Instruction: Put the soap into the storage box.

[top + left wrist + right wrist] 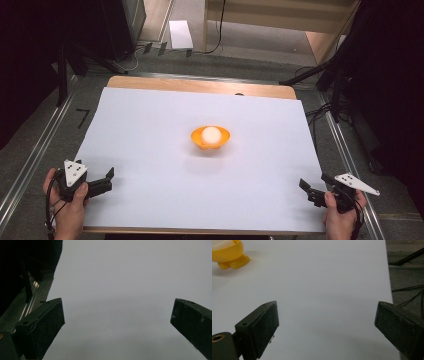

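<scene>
An orange bowl [210, 138] with a white ball [211, 134] in it stands on small feet near the middle of the white sheet [150, 130]. The bowl [227, 253] also appears at the top left of the right gripper view. My left gripper [109, 177] rests at the sheet's front left corner, open, with nothing between its jaws [117, 315]. My right gripper [311, 186] sits at the front right corner, open and empty [327, 317]. Both grippers are far from the bowl.
The sheet covers a wooden table [200, 85] whose far edge shows. Metal rails [30, 160] run along both sides. Black stands and cables [320, 107] lie on the floor at the right. A white box [180, 34] lies on the floor beyond the table.
</scene>
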Tool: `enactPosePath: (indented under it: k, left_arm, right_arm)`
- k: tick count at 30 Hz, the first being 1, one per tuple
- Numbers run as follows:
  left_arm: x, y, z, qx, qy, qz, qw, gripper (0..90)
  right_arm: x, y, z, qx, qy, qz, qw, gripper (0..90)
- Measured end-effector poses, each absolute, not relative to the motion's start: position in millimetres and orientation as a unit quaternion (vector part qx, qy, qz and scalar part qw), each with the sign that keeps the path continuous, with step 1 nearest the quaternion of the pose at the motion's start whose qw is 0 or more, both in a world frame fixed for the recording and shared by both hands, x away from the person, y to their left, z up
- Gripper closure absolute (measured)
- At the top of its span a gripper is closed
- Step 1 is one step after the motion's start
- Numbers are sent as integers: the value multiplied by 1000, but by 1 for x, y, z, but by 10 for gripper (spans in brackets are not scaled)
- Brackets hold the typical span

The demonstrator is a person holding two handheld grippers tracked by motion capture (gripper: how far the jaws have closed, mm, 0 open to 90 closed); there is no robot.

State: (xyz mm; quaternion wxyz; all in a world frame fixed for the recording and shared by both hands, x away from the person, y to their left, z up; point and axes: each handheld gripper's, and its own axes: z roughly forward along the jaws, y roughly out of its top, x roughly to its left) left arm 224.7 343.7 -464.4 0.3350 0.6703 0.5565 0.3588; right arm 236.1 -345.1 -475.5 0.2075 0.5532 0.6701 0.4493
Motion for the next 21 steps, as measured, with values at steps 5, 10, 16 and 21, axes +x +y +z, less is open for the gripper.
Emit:
enactPosePath:
  k: [5,10,16,21]
  left_arm:
    - [225,344,-464,667,558,358,340,0]
    - [225,345,-464,667,559,356,340,0]
    - [225,345,-464,667,559,356,340,0]
    - [225,344,-464,669,559,356,337,0]
  right_arm:
    - [222,-361,-477,561,656,459,212,59]
    - [202,-377,-479,571,638,470,216,73]
    - [188,-387,-483,572,630,476,222,75]
    - [189,-385,-481,571,626,482,224,82]
